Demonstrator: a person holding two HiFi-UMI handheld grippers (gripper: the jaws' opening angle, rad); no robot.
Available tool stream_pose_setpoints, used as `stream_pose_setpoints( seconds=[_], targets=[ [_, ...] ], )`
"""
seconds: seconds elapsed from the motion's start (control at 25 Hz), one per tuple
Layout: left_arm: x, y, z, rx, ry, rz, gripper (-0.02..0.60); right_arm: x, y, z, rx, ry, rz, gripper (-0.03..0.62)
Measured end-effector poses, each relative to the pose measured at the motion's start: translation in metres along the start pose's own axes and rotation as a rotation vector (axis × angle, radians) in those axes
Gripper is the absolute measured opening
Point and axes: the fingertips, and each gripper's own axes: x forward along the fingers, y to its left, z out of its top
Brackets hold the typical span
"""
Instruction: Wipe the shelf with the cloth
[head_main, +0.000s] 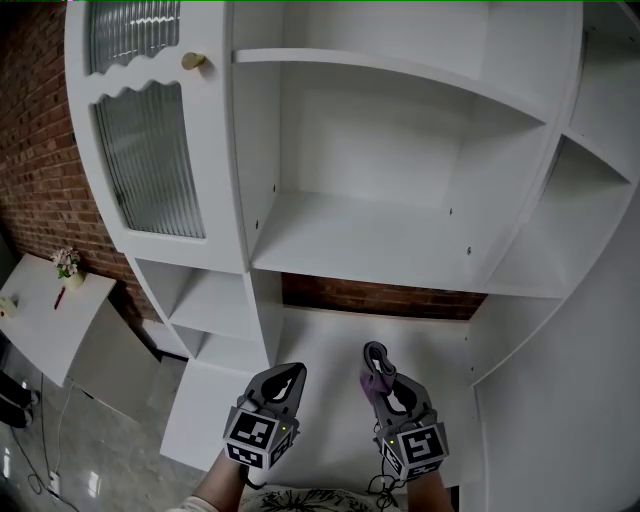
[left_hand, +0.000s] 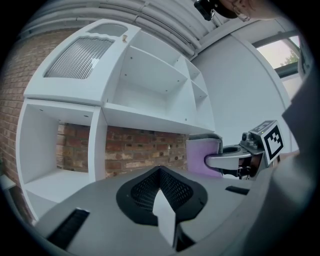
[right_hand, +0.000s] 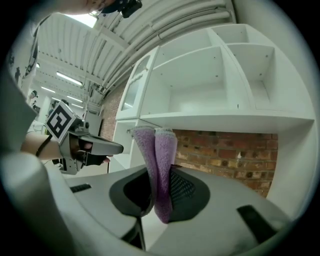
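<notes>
A folded purple cloth (right_hand: 159, 170) stands upright, pinched in my right gripper (right_hand: 157, 200), which is shut on it; the cloth (head_main: 375, 383) also shows in the head view, and as a purple patch (left_hand: 202, 157) in the left gripper view. My right gripper (head_main: 379, 372) hangs low over the white counter, below the wide white shelf (head_main: 370, 240). To its left my left gripper (head_main: 287, 378) is level with it, jaws closed together with nothing between them (left_hand: 161, 197). Both grippers are well short of the shelf.
The white cabinet has a ribbed glass door (head_main: 150, 160) with a brass knob (head_main: 193, 61) at the left, and side shelves (head_main: 590, 215) at the right. Red brick wall (head_main: 380, 297) shows behind the counter. A small white table (head_main: 50, 310) stands at far left.
</notes>
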Motion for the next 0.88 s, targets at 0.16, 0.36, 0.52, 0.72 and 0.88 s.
stream_pose_setpoints(
  seconds=[0.16,0.36,0.52,0.72,0.88],
  targets=[
    [0.002,-0.002,0.002,0.009,0.01,-0.008,0.015,0.003,-0.002,-0.002,0.007,-0.004,-0.008,0.071],
    [0.005,-0.002,0.005,0.015,0.002,-0.013,0.014,0.007,-0.002,-0.01,0.024,0.011,0.008,0.071],
    [0.008,-0.005,0.005,0.04,0.003,-0.017,0.015,0.007,-0.004,-0.011,0.023,-0.001,0.009,0.071],
    [0.009,-0.006,0.013,0.056,-0.018,-0.013,0.015,0.006,-0.005,-0.008,0.012,-0.019,0.003,0.071],
    [0.01,-0.008,0.011,0.049,-0.008,-0.021,0.015,0.006,-0.006,-0.014,0.026,-0.002,-0.007,0.071]
  ],
)
